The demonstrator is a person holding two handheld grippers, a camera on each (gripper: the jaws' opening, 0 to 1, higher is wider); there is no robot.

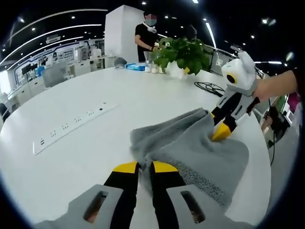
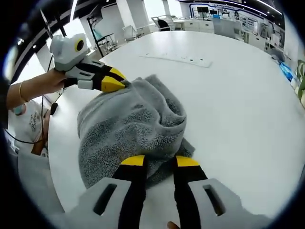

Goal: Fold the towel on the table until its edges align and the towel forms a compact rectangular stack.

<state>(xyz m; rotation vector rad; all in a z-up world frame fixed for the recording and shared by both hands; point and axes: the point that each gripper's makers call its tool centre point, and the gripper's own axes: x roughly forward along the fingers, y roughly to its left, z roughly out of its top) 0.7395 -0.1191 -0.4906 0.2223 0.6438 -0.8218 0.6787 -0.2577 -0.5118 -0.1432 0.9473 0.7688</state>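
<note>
The white table (image 1: pixel 71 157) carries a grey towel (image 1: pixel 200 148), bunched and loosely folded near its edge, with each gripper pinching an opposite end. The left gripper view adds a power strip (image 1: pixel 71 126), a potted plant (image 1: pixel 183 55) and a standing person (image 1: pixel 147 36) beyond. The left gripper (image 1: pixel 144 167) has narrow jaws clamping a corner, and the right gripper (image 2: pixel 159 161) bites the near fold in its own view.

Worktop: a large white rounded worktop (image 1: pixel 86 95) is seen, with a white power strip (image 1: pixel 71 125) set flat on it.
Plant: a leafy potted plant (image 1: pixel 183 53) is placed at the far edge.
Ceiling: dark, lit by long light strips (image 1: pixel 62 14).
Pillar: a white column (image 1: pixel 121 31) is seen behind.
Furniture: desks and chairs (image 2: pixel 164 21) are ranged beyond.
</note>
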